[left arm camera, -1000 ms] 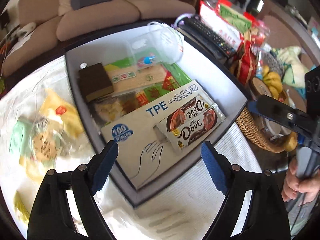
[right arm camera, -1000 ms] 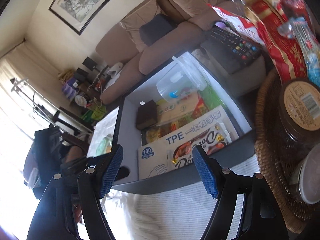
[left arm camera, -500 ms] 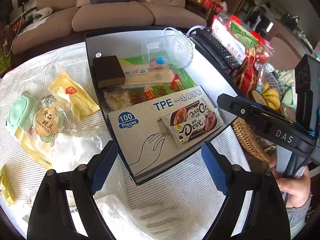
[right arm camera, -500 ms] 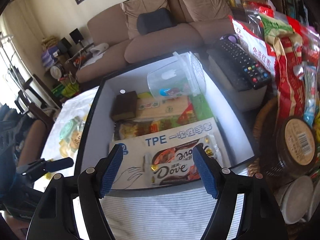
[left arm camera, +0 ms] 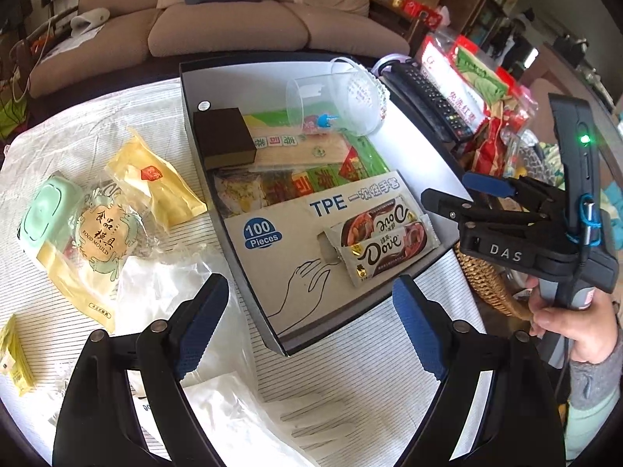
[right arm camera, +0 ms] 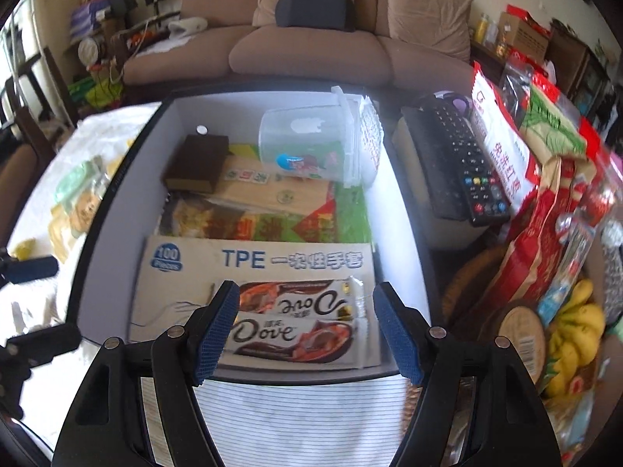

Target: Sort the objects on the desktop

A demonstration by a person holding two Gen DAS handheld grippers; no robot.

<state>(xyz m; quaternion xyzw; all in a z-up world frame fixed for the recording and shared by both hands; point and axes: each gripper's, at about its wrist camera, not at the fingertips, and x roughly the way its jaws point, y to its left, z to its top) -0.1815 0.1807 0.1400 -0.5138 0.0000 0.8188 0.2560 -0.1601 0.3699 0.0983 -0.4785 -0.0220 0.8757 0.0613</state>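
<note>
Between your right gripper's (right arm camera: pixel 303 325) spread, empty fingers lie two Dove bars (right arm camera: pixel 296 325), long axes crosswise, atop the glove carton (right arm camera: pixel 183 272) inside the dark box (right arm camera: pixel 101 210), with a toppled clear tub (right arm camera: pixel 307 148) behind. Your left gripper (left arm camera: pixel 307 323) hangs open over the desk (left arm camera: pixel 350 385).

Table (left arm camera: pixel 350 389), striped cloth: dark box (left arm camera: pixel 187 89), food-mould packet (left arm camera: pixel 97 241), remote (left arm camera: pixel 428 97).
</note>
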